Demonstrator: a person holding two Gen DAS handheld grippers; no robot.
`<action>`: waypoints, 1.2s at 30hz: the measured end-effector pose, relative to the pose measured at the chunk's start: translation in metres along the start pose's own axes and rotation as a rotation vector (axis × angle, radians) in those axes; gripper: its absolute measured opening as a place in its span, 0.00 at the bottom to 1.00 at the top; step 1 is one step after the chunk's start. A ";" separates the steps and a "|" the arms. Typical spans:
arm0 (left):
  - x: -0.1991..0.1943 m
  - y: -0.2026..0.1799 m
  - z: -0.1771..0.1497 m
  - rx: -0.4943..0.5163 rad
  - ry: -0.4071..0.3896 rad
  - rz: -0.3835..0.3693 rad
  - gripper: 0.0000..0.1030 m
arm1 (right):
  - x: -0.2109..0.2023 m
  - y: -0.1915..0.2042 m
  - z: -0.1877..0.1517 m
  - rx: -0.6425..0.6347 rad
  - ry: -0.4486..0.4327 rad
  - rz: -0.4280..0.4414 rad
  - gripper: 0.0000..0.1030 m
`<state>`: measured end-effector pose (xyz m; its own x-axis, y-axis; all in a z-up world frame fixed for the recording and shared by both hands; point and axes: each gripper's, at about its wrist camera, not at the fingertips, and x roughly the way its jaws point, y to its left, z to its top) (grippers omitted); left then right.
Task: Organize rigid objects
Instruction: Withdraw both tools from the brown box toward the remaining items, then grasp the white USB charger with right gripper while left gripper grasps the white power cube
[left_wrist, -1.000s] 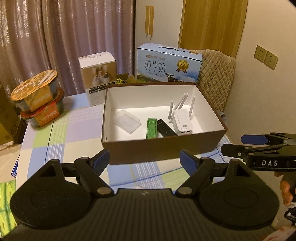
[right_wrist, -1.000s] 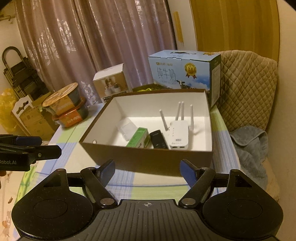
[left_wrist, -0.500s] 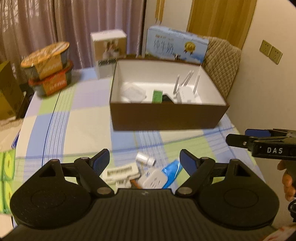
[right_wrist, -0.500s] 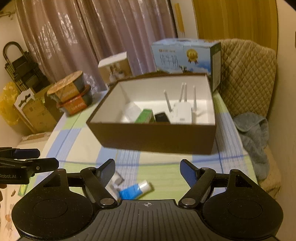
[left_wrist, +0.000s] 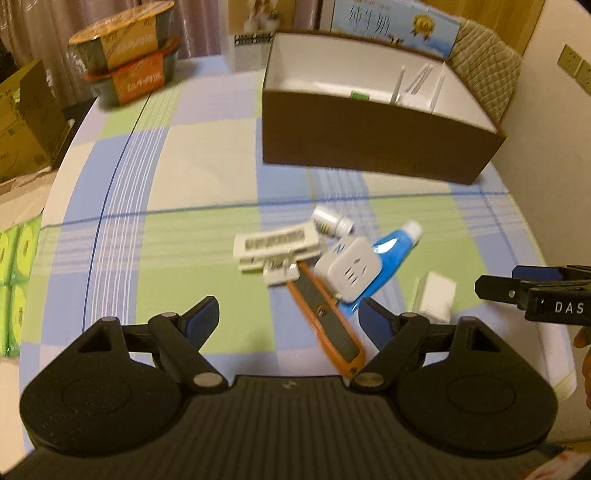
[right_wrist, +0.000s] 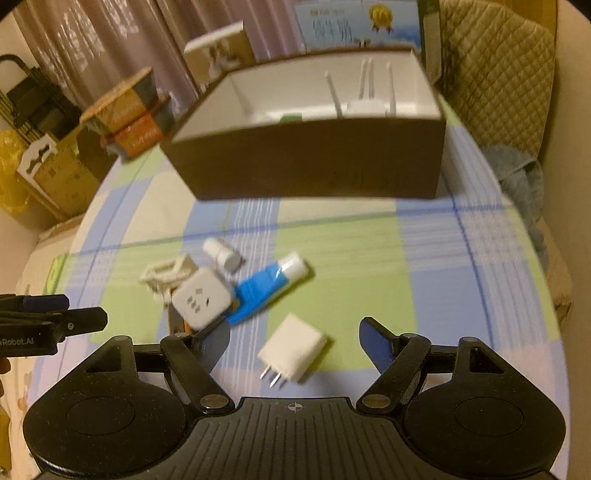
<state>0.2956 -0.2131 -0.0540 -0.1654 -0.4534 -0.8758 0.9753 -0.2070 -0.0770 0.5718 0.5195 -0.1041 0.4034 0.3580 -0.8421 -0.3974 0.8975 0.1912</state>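
Grippers first: the left gripper (left_wrist: 286, 321) and right gripper (right_wrist: 293, 338) both hang with jaws wide apart, holding nothing. Just beyond lie a white charger (right_wrist: 293, 350), an orange knife (left_wrist: 325, 328), a cube socket (left_wrist: 349, 273), a blue tube (right_wrist: 267, 290) and a small bottle (left_wrist: 330, 223). Farther back stands the brown box (left_wrist: 369, 136), holding a router with 4 antennas (right_wrist: 365, 103).

Setting was a home living room: table (left_wrist: 192, 155) under checked cloth, drawn curtains (right_wrist: 92, 40), quilted chair (right_wrist: 495, 74), wall sockets (left_wrist: 576, 66), stacked instant-noodle bowls (left_wrist: 129, 62) at the table's far left corner.
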 end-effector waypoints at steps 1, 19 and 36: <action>0.002 0.001 -0.001 -0.001 0.006 0.001 0.78 | 0.003 0.002 -0.002 -0.003 0.009 0.000 0.72; 0.023 0.012 -0.012 -0.034 0.052 0.013 0.78 | 0.057 0.011 -0.014 0.043 0.104 -0.021 0.68; 0.046 -0.005 -0.005 0.067 0.029 -0.013 0.78 | 0.084 0.012 -0.017 -0.093 0.084 -0.078 0.45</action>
<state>0.2842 -0.2289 -0.0965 -0.1724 -0.4248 -0.8887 0.9610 -0.2707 -0.0570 0.5875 0.5558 -0.1813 0.3670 0.2616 -0.8927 -0.4434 0.8928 0.0793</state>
